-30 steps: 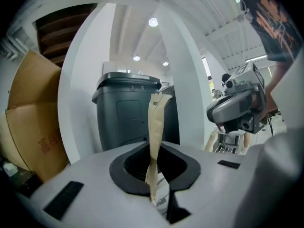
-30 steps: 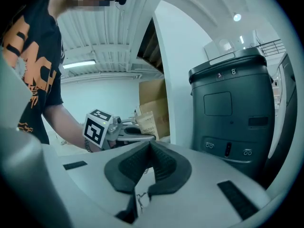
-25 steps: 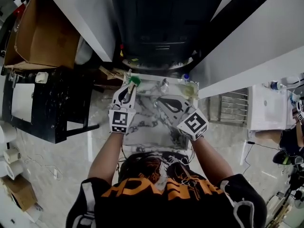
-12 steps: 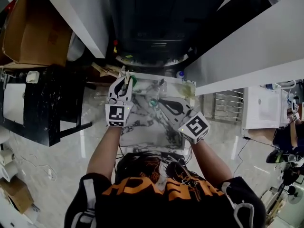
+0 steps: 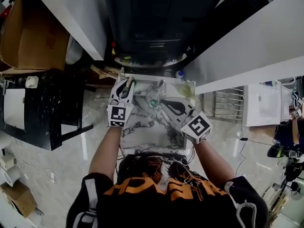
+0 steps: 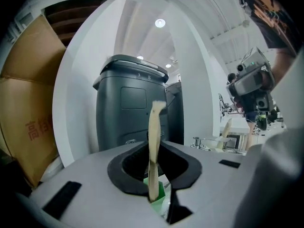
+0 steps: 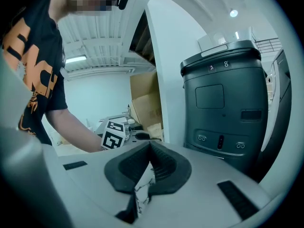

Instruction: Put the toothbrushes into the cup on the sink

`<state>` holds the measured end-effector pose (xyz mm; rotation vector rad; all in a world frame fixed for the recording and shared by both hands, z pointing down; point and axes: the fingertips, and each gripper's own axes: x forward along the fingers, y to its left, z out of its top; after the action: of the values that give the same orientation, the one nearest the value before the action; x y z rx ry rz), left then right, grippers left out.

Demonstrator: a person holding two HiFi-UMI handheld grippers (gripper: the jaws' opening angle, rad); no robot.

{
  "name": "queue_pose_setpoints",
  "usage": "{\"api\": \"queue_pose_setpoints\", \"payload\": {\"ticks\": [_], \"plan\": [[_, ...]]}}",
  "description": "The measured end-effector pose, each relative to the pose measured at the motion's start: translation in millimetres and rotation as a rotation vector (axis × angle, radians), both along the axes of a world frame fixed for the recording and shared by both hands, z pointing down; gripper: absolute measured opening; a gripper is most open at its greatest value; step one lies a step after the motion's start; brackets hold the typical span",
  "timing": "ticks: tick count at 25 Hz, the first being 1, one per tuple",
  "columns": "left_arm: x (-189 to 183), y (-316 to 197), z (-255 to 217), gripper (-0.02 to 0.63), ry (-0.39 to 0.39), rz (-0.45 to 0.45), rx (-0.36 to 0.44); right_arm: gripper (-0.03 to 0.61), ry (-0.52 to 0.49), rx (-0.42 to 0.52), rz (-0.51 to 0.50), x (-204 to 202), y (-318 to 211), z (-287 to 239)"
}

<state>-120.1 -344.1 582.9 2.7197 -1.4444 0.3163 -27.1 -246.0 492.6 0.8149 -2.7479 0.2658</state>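
Note:
In the left gripper view a pale wooden toothbrush (image 6: 153,141) stands upright, bristles on top, with my left gripper (image 6: 154,175) shut on its lower handle. Right under the jaws shows a green cup (image 6: 159,194). The head view has the left gripper (image 5: 127,84) at the back left corner of the marble sink counter (image 5: 142,127), over that green cup (image 5: 133,81). My right gripper (image 5: 164,101) hovers over the counter's right half, and in its own view the right gripper (image 7: 149,148) is shut with nothing between the pads. A second toothbrush (image 6: 226,127) leans in a clear cup (image 5: 189,89) at the back right.
A faucet (image 5: 162,85) stands at the back middle of the counter, with a small green drain piece (image 5: 153,102) in front of it. A tall dark grey bin (image 5: 152,27) stands behind the sink. A cardboard box (image 5: 28,32) and a black table (image 5: 42,108) lie to the left.
The left gripper has kept the toothbrush over the green cup at the back left corner. The right gripper has stayed shut and shifted only slightly.

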Motion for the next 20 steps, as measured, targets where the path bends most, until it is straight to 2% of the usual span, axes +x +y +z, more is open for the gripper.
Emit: {"api": "queue_pose_setpoints", "payload": {"ticks": [5,13,20], "plan": [[5.8,5.3,-2.0,0.112,-0.029,0.031,0.009,0.014,0.001,0.005,-0.015,-3.9,-0.1,-3.0],[1.1,14.8,-16.9,0.119,-0.062,0.027,0.030,0.014,-0.007,0.020,-0.022,-6.5,8.8,-8.6],[7.7,32.3,-79.5,0.115,-0.033,0.050,0.107,0.015,-0.013,0.041,-0.024,-5.7,17.0,-19.0]]}}
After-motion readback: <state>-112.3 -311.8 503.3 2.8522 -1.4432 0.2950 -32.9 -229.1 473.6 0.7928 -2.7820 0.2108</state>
